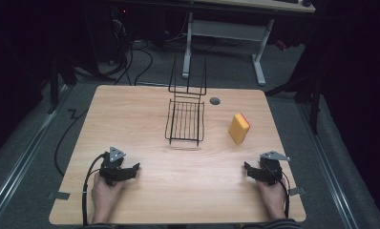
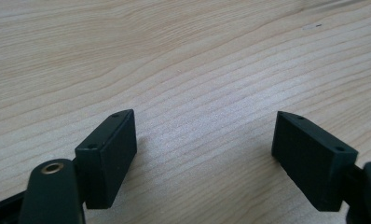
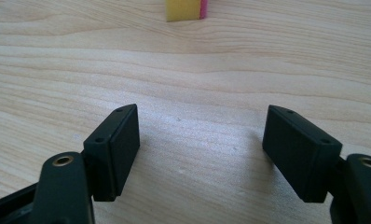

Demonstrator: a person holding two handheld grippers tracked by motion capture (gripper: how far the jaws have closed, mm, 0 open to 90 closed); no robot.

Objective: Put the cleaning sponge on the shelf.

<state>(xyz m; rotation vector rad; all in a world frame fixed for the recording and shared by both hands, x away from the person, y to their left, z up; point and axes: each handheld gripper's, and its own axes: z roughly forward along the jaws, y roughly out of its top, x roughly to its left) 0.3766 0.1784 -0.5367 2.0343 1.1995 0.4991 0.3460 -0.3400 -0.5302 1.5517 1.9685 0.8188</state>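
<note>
Two claws rest low on my counter [image 1: 178,191], left claw [image 1: 133,168] and right claw [image 1: 248,168] both spread wide, gripping nothing; the yellow sponge [image 1: 238,128] sits right of centre, beside the wire rack [image 1: 185,121].

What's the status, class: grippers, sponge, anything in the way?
Left gripper open, empty. Right gripper open, empty. Sponge untouched beside wire rack. Path clear.

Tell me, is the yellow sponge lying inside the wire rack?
No, the sponge sits on the table, apart from the rack.
</note>
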